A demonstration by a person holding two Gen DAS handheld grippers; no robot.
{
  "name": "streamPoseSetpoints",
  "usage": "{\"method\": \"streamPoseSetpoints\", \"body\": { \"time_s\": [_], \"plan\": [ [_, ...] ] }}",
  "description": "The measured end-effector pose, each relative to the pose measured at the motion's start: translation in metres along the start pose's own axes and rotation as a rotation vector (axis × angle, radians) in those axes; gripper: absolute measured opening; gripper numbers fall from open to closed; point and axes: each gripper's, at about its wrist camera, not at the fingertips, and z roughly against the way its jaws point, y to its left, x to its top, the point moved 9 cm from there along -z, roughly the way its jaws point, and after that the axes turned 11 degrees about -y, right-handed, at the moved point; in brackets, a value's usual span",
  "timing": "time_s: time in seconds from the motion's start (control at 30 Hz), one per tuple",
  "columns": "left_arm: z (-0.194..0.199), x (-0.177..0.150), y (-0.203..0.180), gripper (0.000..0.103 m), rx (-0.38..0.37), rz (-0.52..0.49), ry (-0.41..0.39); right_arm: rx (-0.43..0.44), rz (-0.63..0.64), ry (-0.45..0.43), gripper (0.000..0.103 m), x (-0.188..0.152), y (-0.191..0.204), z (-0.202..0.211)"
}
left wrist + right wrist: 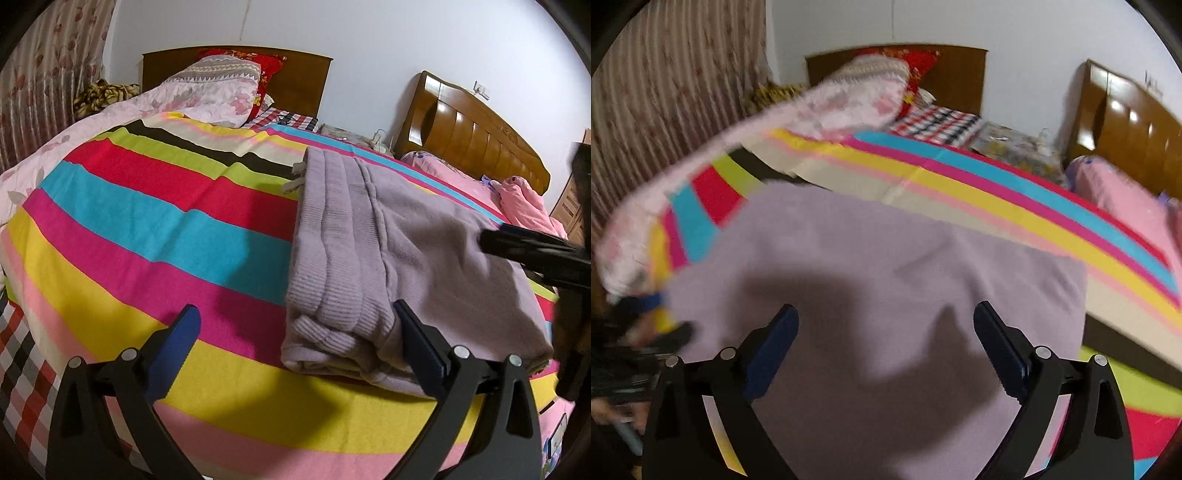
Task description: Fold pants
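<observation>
The lilac knit pants [399, 258] lie folded in a flat stack on the striped bedspread [147, 221], with the ribbed waistband toward the left edge of the stack. My left gripper [297, 334] is open and empty, just in front of the stack's near left corner. My right gripper [886, 332] is open and empty, hovering over the flat top of the pants [886, 295]. One finger of the right gripper [524, 247] shows in the left wrist view over the right side of the pants. The right wrist view is blurred.
A floral quilt [192, 92] and pillows lie at the back by a dark headboard [236, 77]. A second bed with a wooden headboard [472, 136] and pink bedding [524, 199] stands at the right. Curtains [48, 74] hang at the left.
</observation>
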Motion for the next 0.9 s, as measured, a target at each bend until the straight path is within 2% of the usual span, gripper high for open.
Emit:
{"method": "streamPoseSetpoints", "body": {
  "time_s": [0.1, 0.2, 0.3, 0.37, 0.47, 0.57, 0.63, 0.67, 0.73, 0.77, 0.83, 0.9],
  "plan": [
    [-0.001, -0.001, 0.000, 0.102, -0.003, 0.003, 0.000, 0.001, 0.044, -0.026, 0.091, -0.013, 0.011, 0.030],
    [-0.001, -0.002, 0.000, 0.102, -0.005, 0.004, -0.003, -0.002, 0.053, -0.010, 0.091, -0.034, 0.016, 0.040],
    [-0.001, -0.003, 0.000, 0.102, -0.004, 0.010, -0.009, -0.097, 0.108, 0.072, 0.092, -0.073, 0.006, 0.021],
    [-0.001, -0.003, 0.000, 0.102, 0.004, 0.003, -0.015, -0.094, 0.081, 0.034, 0.093, -0.073, 0.005, 0.021],
    [0.000, -0.003, 0.001, 0.102, 0.014, -0.005, -0.021, -0.098, 0.082, 0.030, 0.093, -0.065, 0.006, 0.030],
    [0.000, -0.003, 0.000, 0.102, 0.020, 0.000, -0.022, -0.123, 0.069, -0.056, 0.093, -0.057, 0.001, 0.049],
    [0.000, -0.004, 0.000, 0.102, 0.024, 0.003, -0.024, -0.161, 0.058, -0.084, 0.093, -0.066, -0.009, 0.060],
    [0.000, -0.003, 0.000, 0.102, 0.025, 0.005, -0.025, -0.176, 0.038, -0.062, 0.094, -0.079, -0.017, 0.059],
    [0.000, -0.005, -0.002, 0.102, 0.025, 0.007, -0.029, -0.151, 0.016, -0.067, 0.095, -0.094, -0.019, 0.057],
    [0.001, -0.005, -0.002, 0.102, 0.026, 0.006, -0.030, -0.141, 0.009, -0.094, 0.096, -0.095, -0.019, 0.058],
    [0.001, -0.004, -0.002, 0.102, 0.030, 0.005, -0.036, -0.152, 0.006, -0.094, 0.096, -0.091, -0.018, 0.062],
    [0.001, -0.002, -0.003, 0.102, 0.037, -0.006, -0.039, -0.143, -0.034, -0.178, 0.096, -0.077, -0.014, 0.077]
  ]
}}
